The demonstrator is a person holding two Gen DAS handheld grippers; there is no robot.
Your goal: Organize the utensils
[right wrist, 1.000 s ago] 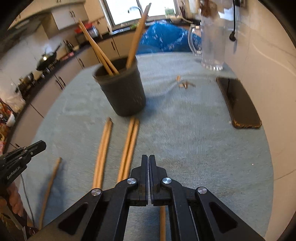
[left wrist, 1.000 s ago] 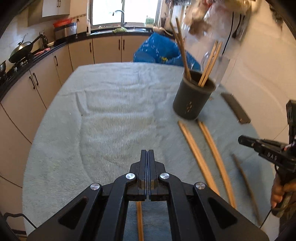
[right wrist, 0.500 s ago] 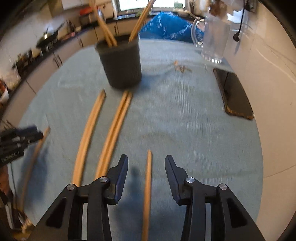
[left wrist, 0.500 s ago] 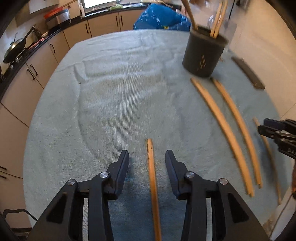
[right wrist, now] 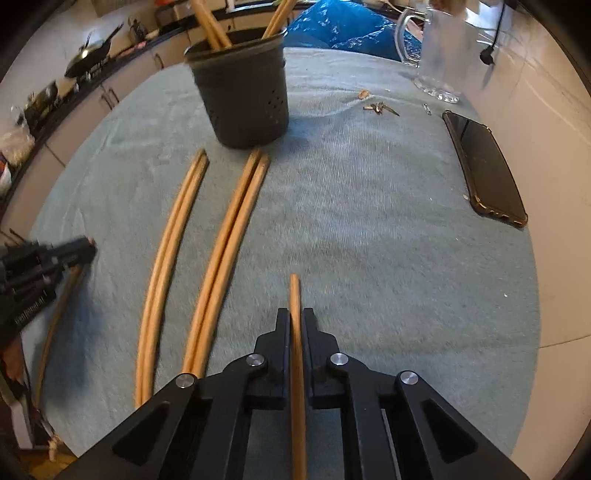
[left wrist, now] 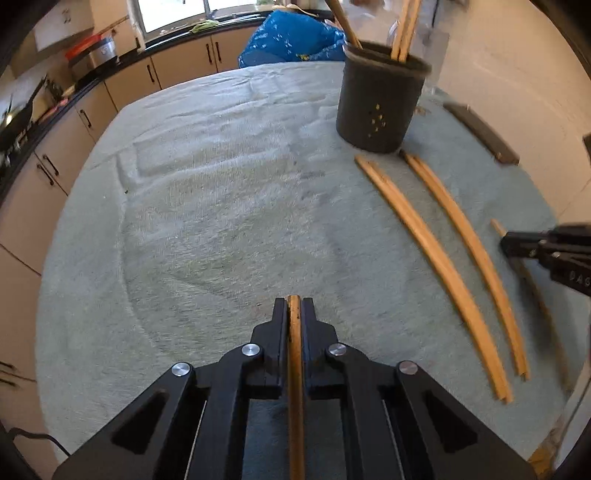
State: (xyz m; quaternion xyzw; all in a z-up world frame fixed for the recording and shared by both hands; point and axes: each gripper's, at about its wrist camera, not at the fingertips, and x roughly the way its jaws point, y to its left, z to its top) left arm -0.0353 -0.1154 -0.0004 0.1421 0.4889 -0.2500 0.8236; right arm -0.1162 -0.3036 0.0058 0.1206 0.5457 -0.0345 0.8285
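While each tool, left (left wrist: 294, 310) and right (right wrist: 294, 319), is clenched on its own thin wooden chopstick (left wrist: 295, 369) (right wrist: 296, 354) lying flat on the tabletop (left wrist: 221, 221), either stick may pivot or slip when lifted.

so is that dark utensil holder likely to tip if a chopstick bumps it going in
Probably not easily. The dark utensil holder looks wide for its height and sits flat on the towel, which likely grips it. Still, the chopsticks in it lean against the rim and stick out well above it, so a hard sideways knock up there could rock it.
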